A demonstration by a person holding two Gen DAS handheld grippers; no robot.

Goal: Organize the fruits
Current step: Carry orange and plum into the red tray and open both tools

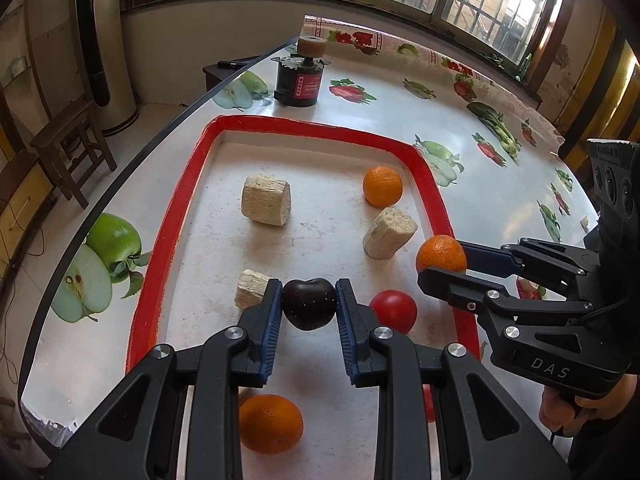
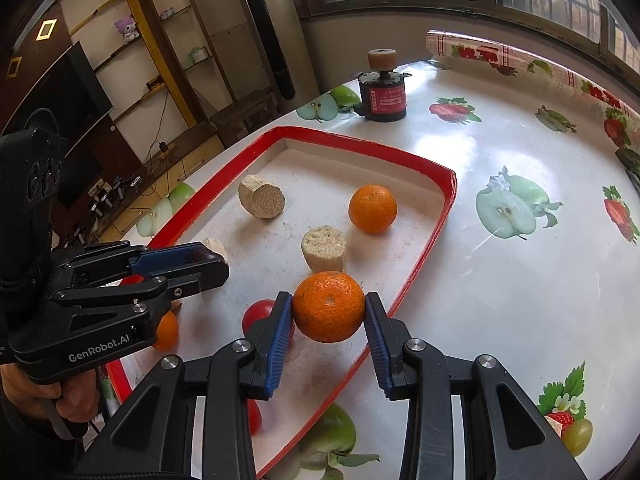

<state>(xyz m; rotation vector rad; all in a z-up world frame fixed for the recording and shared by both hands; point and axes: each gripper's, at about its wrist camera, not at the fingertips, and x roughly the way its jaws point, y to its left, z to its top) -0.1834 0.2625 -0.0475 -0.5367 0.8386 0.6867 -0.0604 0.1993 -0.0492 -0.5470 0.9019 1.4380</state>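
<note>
Left wrist view: the left gripper [image 1: 308, 306] is seen closed on a dark plum [image 1: 308, 303], its blue pads pressed against both sides of the fruit, which is held above the floor of a red-rimmed tray [image 1: 168, 240]. Just right of it a red fruit [image 1: 394, 312] lies on the tray, and a pale fibrous block [image 1: 250, 294] sits just behind the left finger. Two more blocks [image 1: 266, 205] [image 1: 389, 233] are scattered farther back, with an orange [image 1: 382, 186] near the far right rim and another orange [image 1: 270, 423] partly hidden beneath the gripper's frame. At the right, the right gripper [image 1: 442, 266] is seen from the side, closed on a mandarin [image 1: 440, 254] over the tray's right rim, with a hand [image 1: 576, 412] on its handle. Right wrist view: the same mandarin [image 2: 329, 306] is shown clamped between the right gripper's [image 2: 328, 312] blue pads, held over the tray's [image 2: 420, 264] near right part. A black cylindrical device [image 1: 298, 80] with a cork-like disc on top stands on the fruit-patterned tablecloth [image 1: 400, 112] beyond the tray.
</note>
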